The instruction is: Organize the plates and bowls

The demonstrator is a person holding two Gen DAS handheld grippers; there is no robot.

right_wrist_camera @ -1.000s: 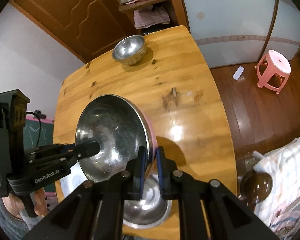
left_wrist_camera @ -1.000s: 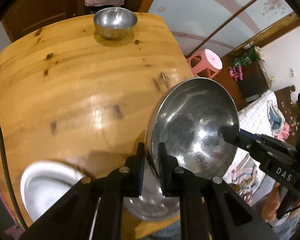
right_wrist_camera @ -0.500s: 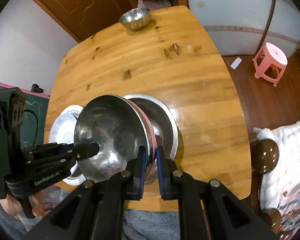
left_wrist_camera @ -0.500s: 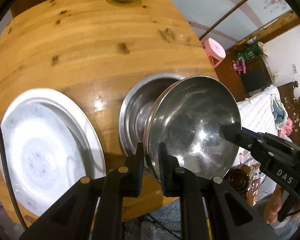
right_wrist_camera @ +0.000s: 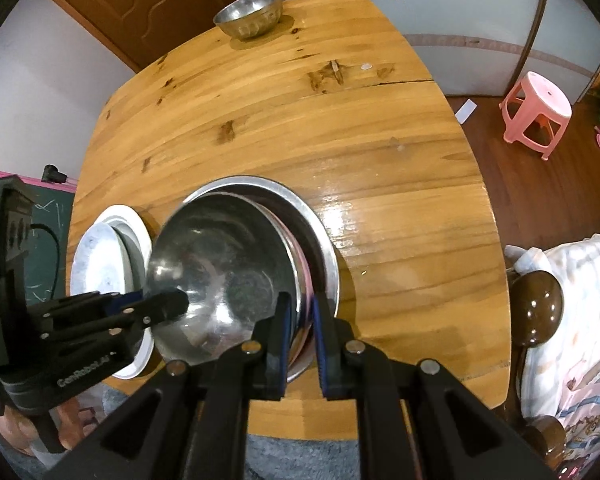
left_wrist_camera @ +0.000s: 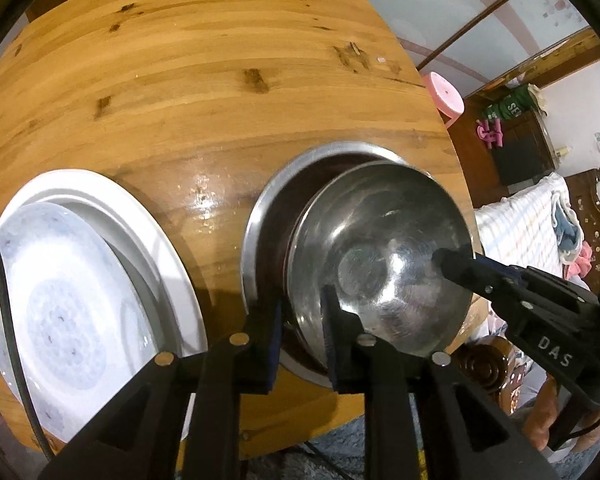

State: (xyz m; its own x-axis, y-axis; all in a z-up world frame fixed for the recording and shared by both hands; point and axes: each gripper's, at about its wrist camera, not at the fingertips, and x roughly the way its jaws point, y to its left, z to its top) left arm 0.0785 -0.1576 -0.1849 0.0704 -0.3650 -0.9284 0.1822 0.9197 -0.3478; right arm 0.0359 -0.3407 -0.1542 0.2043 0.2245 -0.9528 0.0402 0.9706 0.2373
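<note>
Bowl in hand: I've got the steel bowl point(left_wrist_camera: 380, 256) between both tools, tilted, sitting partly inside the wider steel basin point(left_wrist_camera: 260, 216) at the near edge of the table point(left_wrist_camera: 180, 100).
Left gripper point(left_wrist_camera: 302, 334): its jaws straddle the near-left rim and have just been opening; I can see a sliver of gap on one side, so I read it as letting go rather than pinching.
Right gripper point(right_wrist_camera: 300, 340): nearly closed, thin rim caught between its pads on the opposite side, so the weight hangs there, I reckon.
Handling: thin polished metal, rigid, light, and slick. It won't bend, but I'd expect it to slide or clang if dropped. The rim is the only place to take it, one finger in, one out.
Neighbours: white plate point(left_wrist_camera: 112, 216) with a patterned plate point(left_wrist_camera: 56, 312) leaning in it, just left of the basin and close to the left tool.
Far end: small steel bowl point(right_wrist_camera: 250, 16), well apart, nothing between.
Off the table: pink stool point(right_wrist_camera: 538, 112) and bedding point(right_wrist_camera: 568, 280), clear of my work.
In the way: mainly the basin's own wall and the plate stack crowding my left side.
</note>
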